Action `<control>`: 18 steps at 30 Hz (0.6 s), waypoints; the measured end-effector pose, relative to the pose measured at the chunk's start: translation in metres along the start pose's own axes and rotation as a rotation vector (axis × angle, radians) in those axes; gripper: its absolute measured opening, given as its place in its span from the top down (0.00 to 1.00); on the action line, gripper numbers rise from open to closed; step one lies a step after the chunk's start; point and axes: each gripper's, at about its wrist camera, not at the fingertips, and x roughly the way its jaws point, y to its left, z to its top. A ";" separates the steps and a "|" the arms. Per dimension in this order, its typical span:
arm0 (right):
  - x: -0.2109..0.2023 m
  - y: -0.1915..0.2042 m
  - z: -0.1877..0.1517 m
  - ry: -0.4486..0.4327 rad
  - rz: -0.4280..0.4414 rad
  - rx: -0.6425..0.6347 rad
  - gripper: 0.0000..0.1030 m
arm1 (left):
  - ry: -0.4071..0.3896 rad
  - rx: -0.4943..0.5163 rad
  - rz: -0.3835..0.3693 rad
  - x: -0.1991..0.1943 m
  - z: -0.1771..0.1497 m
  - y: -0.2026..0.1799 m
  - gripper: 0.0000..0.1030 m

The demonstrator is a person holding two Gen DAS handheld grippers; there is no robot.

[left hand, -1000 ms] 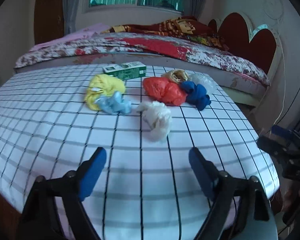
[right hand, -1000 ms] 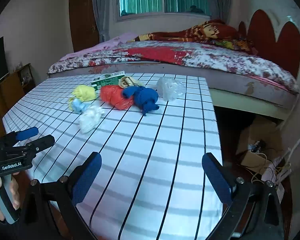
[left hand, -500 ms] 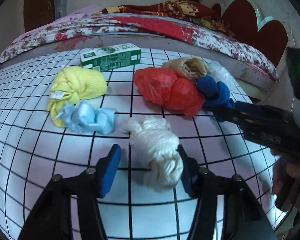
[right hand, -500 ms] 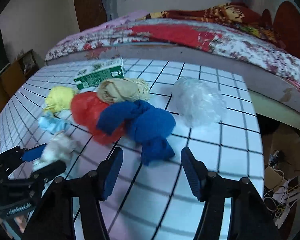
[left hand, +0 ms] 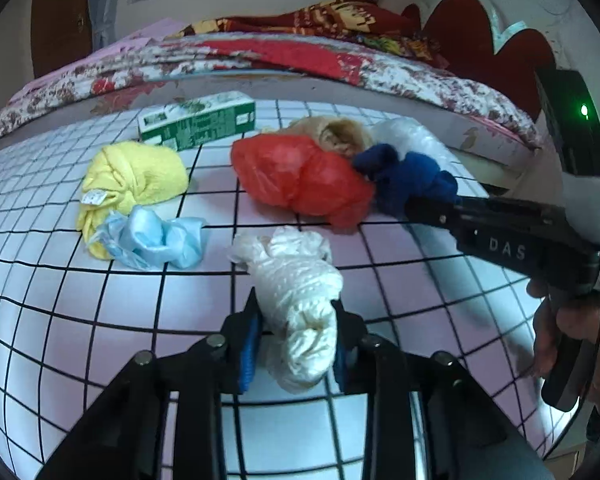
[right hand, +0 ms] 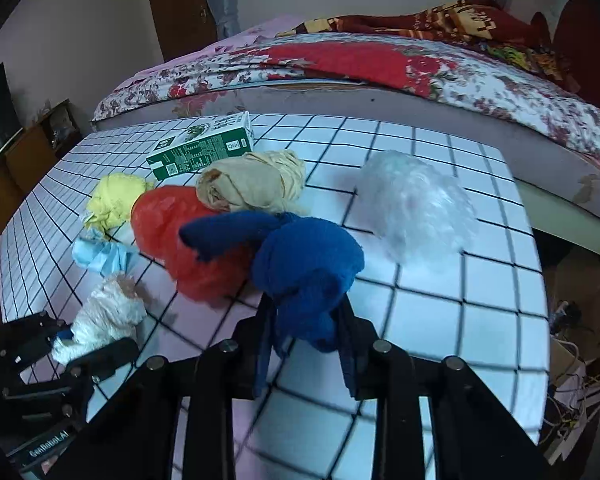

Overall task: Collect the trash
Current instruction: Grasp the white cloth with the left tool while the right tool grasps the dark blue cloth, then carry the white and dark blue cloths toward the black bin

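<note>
Crumpled trash lies on a table with a white black-gridded cloth (left hand: 60, 320). My left gripper (left hand: 296, 344) has a white plastic wad (left hand: 296, 280) between its blue pads. The jaws are closing and both pads touch the wad. My right gripper (right hand: 306, 344) is closing on a dark blue cloth ball (right hand: 308, 264), which fills the gap and touches both fingers. Both bundles rest on the table. A red plastic bag (left hand: 300, 176) lies against the blue cloth. Around it are a beige wad (right hand: 256, 184), a yellow cloth (left hand: 132, 176), a light blue wad (left hand: 152, 236), a clear plastic wad (right hand: 416, 208) and a green carton (left hand: 196, 120).
A bed with a floral cover (right hand: 340, 64) runs close behind the table. The table's right edge drops to a floor with a cardboard box and cables (right hand: 572, 344). A wooden cabinet (right hand: 32, 152) stands at the far left. A person's hand (left hand: 560, 332) holds the right gripper's handle.
Both grippers moved forward and down to the trash pile. Their wide jaws narrowed, the left around the white wad and the right around the blue cloth.
</note>
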 end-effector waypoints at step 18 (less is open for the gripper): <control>-0.104 0.008 -0.056 -0.174 -0.001 0.021 0.94 | -0.095 0.043 -0.016 -0.060 -0.035 -0.005 0.72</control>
